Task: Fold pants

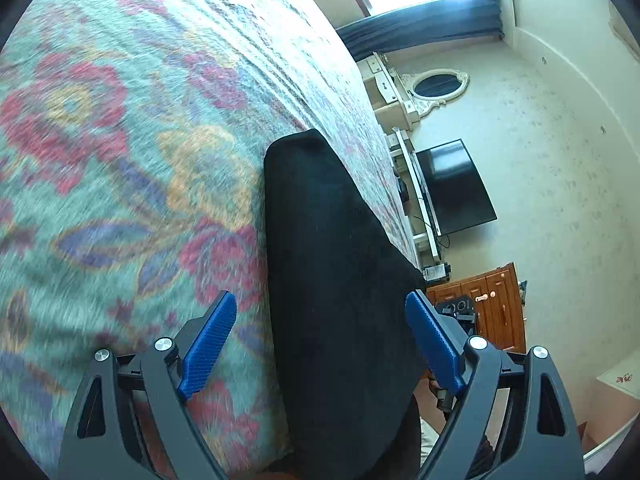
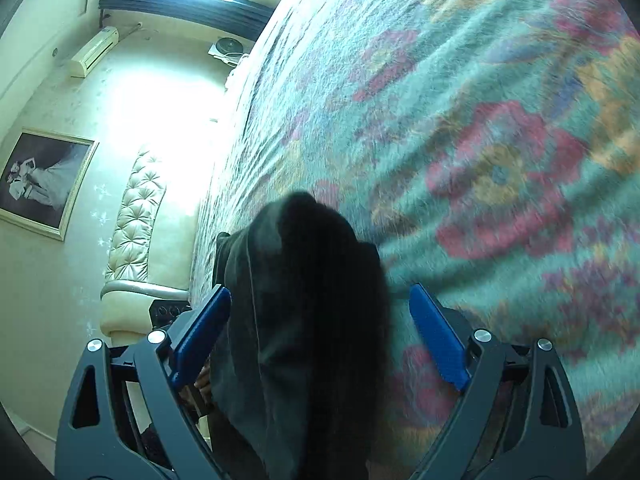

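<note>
Black pants lie along the bed edge, both our jaws spread wide, holding nothing

From the left gripper (image 1: 322,314) the pants (image 1: 332,260) run toward 12 o'clock on the floral blanket (image 1: 120,140); by the right gripper (image 2: 320,306) they bunch, so we risk sliding them off the edge

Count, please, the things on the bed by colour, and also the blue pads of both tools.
Black pants: 1
Floral blanket under them: 1
Blue pads, two on the left tool and two on the right tool: 4
Total: 6
</note>
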A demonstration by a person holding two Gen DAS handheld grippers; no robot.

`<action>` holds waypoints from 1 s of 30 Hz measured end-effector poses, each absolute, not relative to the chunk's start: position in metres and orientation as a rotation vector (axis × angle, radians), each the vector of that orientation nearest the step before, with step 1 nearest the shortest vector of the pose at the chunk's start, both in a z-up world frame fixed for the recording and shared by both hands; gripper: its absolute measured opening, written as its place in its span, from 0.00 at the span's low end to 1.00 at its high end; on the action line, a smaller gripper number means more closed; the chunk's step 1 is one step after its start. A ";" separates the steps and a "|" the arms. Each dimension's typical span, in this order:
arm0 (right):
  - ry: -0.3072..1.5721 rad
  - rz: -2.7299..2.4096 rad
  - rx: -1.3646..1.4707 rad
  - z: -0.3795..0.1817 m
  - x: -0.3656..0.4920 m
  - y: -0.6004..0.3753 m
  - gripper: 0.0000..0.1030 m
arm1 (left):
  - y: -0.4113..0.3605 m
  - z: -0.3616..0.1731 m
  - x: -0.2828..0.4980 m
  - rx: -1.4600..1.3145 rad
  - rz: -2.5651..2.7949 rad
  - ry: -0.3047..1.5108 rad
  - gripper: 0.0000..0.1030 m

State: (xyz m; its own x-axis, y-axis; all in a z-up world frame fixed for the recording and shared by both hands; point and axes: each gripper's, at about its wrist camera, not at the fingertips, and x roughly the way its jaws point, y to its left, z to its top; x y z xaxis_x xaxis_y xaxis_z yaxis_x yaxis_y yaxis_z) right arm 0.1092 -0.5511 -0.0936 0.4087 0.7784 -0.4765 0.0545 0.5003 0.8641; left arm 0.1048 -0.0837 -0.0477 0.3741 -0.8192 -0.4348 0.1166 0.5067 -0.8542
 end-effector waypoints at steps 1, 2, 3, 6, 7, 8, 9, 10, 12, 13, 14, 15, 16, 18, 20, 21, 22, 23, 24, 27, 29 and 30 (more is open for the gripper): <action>1.062 0.576 0.969 -0.094 0.118 -0.548 0.88 | -0.091 -0.047 0.114 -0.810 -0.697 1.020 0.83; 1.061 0.597 0.990 -0.092 0.130 -0.540 0.88 | -0.098 -0.047 0.123 -0.786 -0.697 1.026 0.83; 1.065 0.606 1.010 -0.094 0.137 -0.537 0.89 | -0.107 -0.046 0.130 -0.770 -0.709 1.031 0.83; 1.078 0.622 1.012 -0.097 0.153 -0.534 0.89 | -0.125 -0.049 0.151 -0.743 -0.723 1.064 0.83; 1.082 0.631 1.006 -0.097 0.153 -0.535 0.89 | -0.129 -0.049 0.156 -0.748 -0.722 1.071 0.83; 1.086 0.643 1.002 -0.096 0.154 -0.533 0.89 | -0.133 -0.049 0.161 -0.753 -0.725 1.084 0.85; 1.089 0.657 0.999 -0.095 0.155 -0.533 0.89 | -0.136 -0.050 0.165 -0.754 -0.725 1.095 0.85; 1.088 0.670 1.001 -0.095 0.155 -0.533 0.89 | -0.138 -0.050 0.168 -0.757 -0.727 1.103 0.85; 1.085 0.682 1.003 -0.098 0.157 -0.539 0.86 | -0.142 -0.050 0.173 -0.774 -0.737 1.120 0.85; 1.090 0.674 0.991 -0.100 0.156 -0.543 0.82 | -0.144 -0.050 0.174 -0.774 -0.746 1.133 0.85; 1.101 0.652 0.965 -0.100 0.156 -0.542 0.67 | -0.145 -0.050 0.176 -0.770 -0.751 1.150 0.85; 1.114 0.633 0.938 -0.103 0.154 -0.540 0.54 | -0.148 -0.049 0.177 -0.766 -0.749 1.166 0.85; 1.114 0.626 0.928 -0.105 0.153 -0.540 0.51 | -0.150 -0.048 0.178 -0.768 -0.742 1.175 0.85; 1.101 0.622 0.954 -0.113 0.145 -0.545 0.43 | -0.154 -0.045 0.178 -0.782 -0.695 1.165 0.84; 1.087 0.614 0.961 -0.113 0.141 -0.546 0.42 | -0.163 -0.044 0.176 -0.667 -0.616 1.188 0.41; 1.082 0.608 0.959 -0.114 0.140 -0.546 0.41 | -0.164 -0.045 0.176 -0.617 -0.605 1.190 0.40; 1.078 0.602 0.957 -0.114 0.138 -0.546 0.41 | -0.166 -0.044 0.174 -0.601 -0.604 1.174 0.38; 1.076 0.595 0.953 -0.113 0.138 -0.545 0.41 | -0.167 -0.044 0.173 -0.601 -0.598 1.168 0.37; 1.074 0.589 0.950 -0.112 0.137 -0.545 0.41 | -0.166 -0.043 0.173 -0.605 -0.592 1.165 0.36; 1.066 0.573 0.952 -0.109 0.135 -0.542 0.41 | -0.159 -0.043 0.166 -0.581 -0.573 1.143 0.34; 1.061 0.569 0.954 -0.108 0.133 -0.542 0.41 | -0.160 -0.040 0.164 -0.550 -0.558 1.124 0.33; 1.059 0.567 0.953 -0.107 0.132 -0.541 0.41 | -0.160 -0.039 0.164 -0.541 -0.554 1.116 0.33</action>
